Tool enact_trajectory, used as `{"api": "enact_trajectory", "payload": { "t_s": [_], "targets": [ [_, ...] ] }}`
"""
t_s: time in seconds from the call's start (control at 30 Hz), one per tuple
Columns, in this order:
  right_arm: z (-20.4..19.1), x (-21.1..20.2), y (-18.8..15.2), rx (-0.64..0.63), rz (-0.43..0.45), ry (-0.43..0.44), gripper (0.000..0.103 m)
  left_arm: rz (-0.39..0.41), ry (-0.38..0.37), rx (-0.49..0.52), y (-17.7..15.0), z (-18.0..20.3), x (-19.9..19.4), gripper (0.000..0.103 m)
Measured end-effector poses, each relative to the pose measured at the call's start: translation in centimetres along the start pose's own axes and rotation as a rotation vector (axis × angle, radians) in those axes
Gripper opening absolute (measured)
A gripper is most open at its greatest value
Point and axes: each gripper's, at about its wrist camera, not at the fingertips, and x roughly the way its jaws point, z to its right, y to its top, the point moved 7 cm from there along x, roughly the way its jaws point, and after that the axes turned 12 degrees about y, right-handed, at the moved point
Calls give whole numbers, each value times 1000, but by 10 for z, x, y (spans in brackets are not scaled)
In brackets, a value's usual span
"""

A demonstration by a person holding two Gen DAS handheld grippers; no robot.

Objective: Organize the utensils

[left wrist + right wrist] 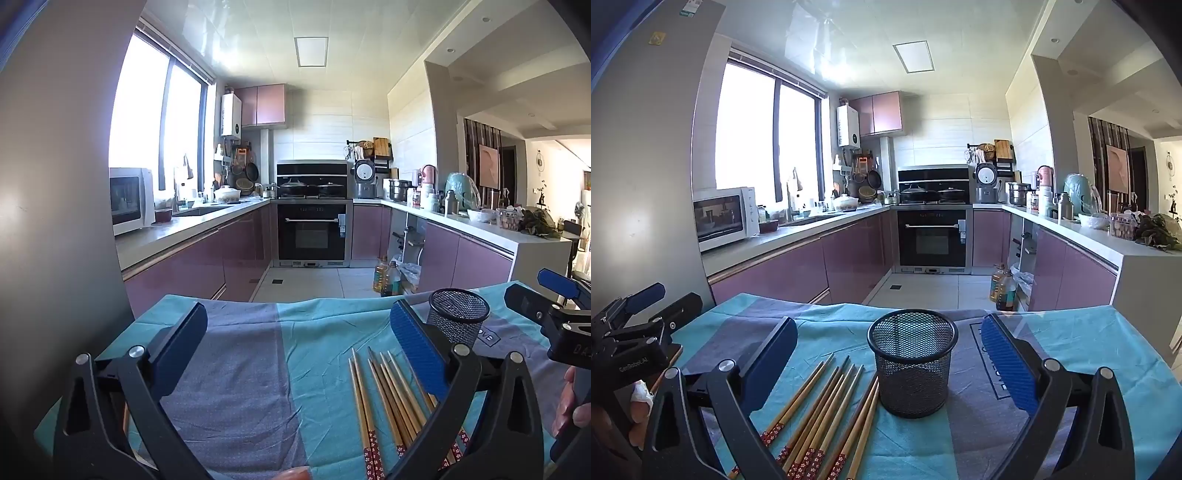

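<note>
Several wooden chopsticks (827, 410) with red patterned ends lie fanned on the cloth-covered table, just left of an upright, empty black mesh cup (912, 363). My right gripper (890, 354) is open and empty, its jaws wide on either side of the cup and the chopstick tips. My left gripper (299, 343) is open and empty above bare cloth; the chopsticks (391, 402) lie under its right finger (417, 350), and the cup (458, 317) stands beyond it. Each gripper shows in the other's view, the right one (554, 306) and the left one (639, 317).
The table wears a teal and grey-purple cloth (240, 376). Beyond its far edge is the kitchen floor with oil bottles (1003, 288), purple cabinets (798, 266) and an oven (931, 236). A grey fridge wall (55, 184) stands close on the left.
</note>
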Motion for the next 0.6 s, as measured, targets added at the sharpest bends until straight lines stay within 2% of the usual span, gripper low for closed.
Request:
{"api": "enact_trajectory", "payload": {
  "t_s": [0.27, 0.33, 0.6],
  "targets": [
    [4, -10, 4, 7, 2, -9, 96, 18, -1, 12, 11, 6, -3, 98],
    [2, -4, 4, 2, 1, -20, 96, 40, -12, 5, 2, 3, -4, 98],
    [5, -7, 3, 0, 11, -27, 96, 55, -19, 3, 0, 4, -5, 98]
  ]
}}
